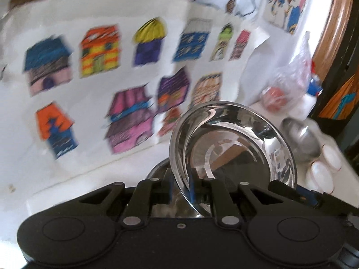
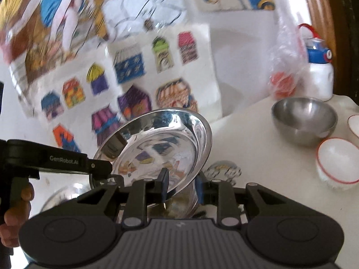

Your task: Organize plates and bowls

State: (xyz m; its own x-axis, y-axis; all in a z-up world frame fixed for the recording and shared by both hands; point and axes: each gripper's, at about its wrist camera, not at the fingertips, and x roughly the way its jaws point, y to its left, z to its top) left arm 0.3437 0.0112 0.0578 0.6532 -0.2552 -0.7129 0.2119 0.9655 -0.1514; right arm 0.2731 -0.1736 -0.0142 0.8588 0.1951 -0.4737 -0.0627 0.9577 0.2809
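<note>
The white worktop runs back to a wall hung with coloured drawings of houses. Above the worktop a shiny steel plate is held tilted, clear of the surface, with both grippers at its rim.

In the left wrist view the plate stands steeply on edge, its hollow face turned to the right. The left gripper has its fingers closed on the plate's near rim, one blue pad behind the rim and one inside the dish.

In the right wrist view the right gripper has the plate's lower rim between its fingers. The left finger's pad lies against the dish face; the right pad stands just beside the underside, and contact there cannot be told. The left gripper comes in from the left edge, worked by a hand.

A steel bowl sits well to the right on the worktop, with two white red-rimmed bowls just beside it.
</note>
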